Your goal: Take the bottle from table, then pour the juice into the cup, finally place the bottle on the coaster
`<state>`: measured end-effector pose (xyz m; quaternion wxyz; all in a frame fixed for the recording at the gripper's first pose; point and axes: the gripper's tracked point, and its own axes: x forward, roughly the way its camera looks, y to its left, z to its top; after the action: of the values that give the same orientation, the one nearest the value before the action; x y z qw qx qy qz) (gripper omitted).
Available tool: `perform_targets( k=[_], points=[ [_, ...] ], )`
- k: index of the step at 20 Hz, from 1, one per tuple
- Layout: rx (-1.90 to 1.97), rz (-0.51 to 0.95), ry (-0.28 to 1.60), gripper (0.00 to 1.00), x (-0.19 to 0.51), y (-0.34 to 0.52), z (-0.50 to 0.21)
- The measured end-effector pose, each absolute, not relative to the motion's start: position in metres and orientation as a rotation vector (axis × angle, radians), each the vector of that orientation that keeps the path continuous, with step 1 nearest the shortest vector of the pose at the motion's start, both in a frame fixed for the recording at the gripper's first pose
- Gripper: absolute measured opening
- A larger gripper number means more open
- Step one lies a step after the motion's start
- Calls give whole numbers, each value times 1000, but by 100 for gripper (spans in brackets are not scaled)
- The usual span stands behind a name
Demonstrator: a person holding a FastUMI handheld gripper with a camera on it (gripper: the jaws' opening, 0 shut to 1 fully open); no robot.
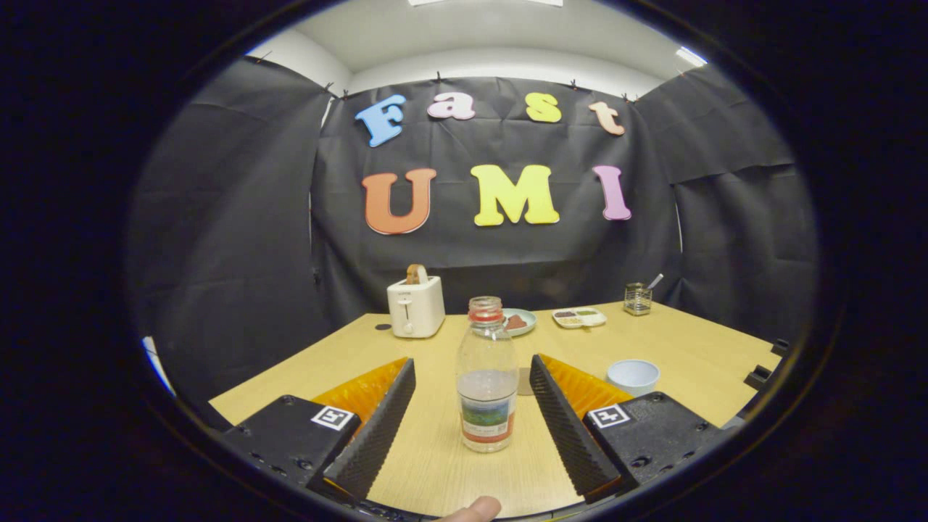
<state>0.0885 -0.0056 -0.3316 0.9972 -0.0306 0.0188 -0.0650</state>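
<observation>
A clear plastic bottle (486, 377) with no cap stands upright on the wooden table (696, 348). It holds some pale liquid in its lower half and wears a label near the base. My gripper (473, 371) is open, and the bottle stands between the two fingers with a gap on each side. A pale cup (633, 376) sits on the table just to the right of the right finger (565, 420). Part of a round coaster (525, 381) peeks out behind the bottle, beside the right finger.
Along the far side of the table stand a white toaster (415, 305) with a slice in it, a plate (519, 321) with food, a small divided tray (578, 317) and a glass jar (638, 298) with a spoon. A fingertip (475, 509) shows below the gripper.
</observation>
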Motion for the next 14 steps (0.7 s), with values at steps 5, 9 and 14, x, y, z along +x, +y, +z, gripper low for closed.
perform_targets(
  k=[5,9,14],
  points=[
    [-137,-216,-21,100,112,-28,-357],
    [-82,-206,18,100,146,-40,-378],
    [-75,-243,50,97,196,-54,-379]
  ],
)
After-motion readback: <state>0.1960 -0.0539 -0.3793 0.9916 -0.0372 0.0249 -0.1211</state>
